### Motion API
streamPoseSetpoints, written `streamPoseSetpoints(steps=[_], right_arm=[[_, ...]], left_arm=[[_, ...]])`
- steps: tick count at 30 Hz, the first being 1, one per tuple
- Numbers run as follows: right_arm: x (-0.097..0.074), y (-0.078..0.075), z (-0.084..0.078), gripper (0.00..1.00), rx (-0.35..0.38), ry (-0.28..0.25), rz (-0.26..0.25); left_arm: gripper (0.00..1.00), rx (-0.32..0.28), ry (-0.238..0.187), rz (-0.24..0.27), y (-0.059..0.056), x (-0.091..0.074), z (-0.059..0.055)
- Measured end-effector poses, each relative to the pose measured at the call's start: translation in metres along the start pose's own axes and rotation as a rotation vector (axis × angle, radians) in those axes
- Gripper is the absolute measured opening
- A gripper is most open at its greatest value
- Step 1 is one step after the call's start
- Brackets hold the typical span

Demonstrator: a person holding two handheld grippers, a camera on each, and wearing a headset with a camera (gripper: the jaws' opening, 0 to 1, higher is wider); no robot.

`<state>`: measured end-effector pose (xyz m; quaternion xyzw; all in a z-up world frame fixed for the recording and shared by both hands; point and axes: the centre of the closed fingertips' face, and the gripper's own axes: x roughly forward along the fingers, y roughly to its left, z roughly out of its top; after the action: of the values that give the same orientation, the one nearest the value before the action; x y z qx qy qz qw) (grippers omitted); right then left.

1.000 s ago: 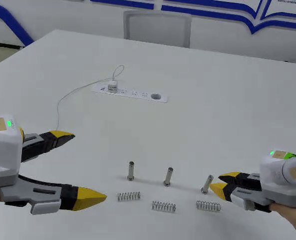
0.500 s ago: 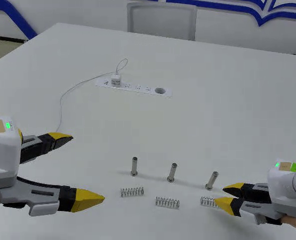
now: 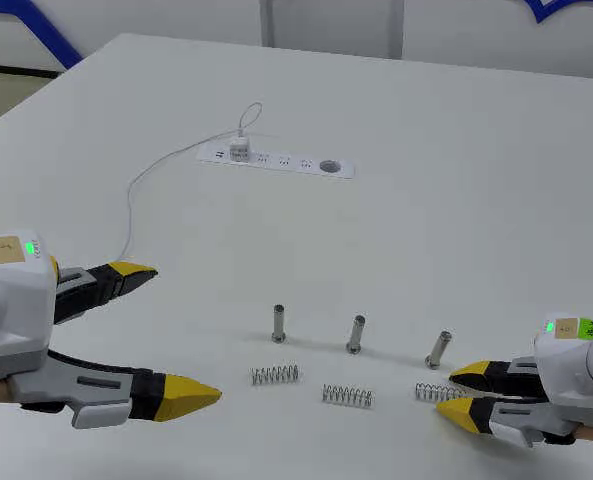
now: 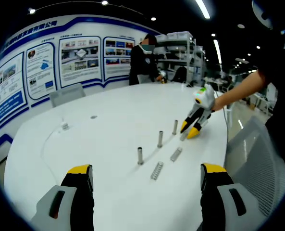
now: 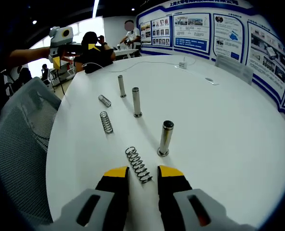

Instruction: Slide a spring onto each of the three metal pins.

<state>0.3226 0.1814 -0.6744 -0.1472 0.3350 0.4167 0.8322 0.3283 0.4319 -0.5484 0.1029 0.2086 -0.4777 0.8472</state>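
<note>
Three bare pins (image 3: pixel 356 333) on open table (image 3: pixel 456 200); left tongs (image 3: pixel 183 332) wide, empty; right tongs (image 3: pixel 448 390) slightly parted at end of spring (image 3: pixel 428 391).

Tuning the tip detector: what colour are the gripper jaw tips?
Yellow, on black jaws; clearest on the right gripper in the right gripper view.

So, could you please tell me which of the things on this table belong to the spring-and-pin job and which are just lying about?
Job: left pin, middle pin, right pin; left spring, middle spring, right spring.
Lying about: power strip, white plug, grey chair.
</note>
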Motion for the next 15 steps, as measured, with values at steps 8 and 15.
streamPoseSetpoints(steps=[8, 15], right_arm=[[-0.001, 0.002, 0.002, 0.22, -0.014, -0.035, 0.034], [-0.002, 0.01, 0.0, 0.2, -0.053, -0.039, 0.059]], left_arm=[[0.94, 0.003, 0.018, -0.003, -0.002, 0.003, -0.001], [0.94, 0.005, 0.026, -0.012, -0.005, 0.008, -0.001]])
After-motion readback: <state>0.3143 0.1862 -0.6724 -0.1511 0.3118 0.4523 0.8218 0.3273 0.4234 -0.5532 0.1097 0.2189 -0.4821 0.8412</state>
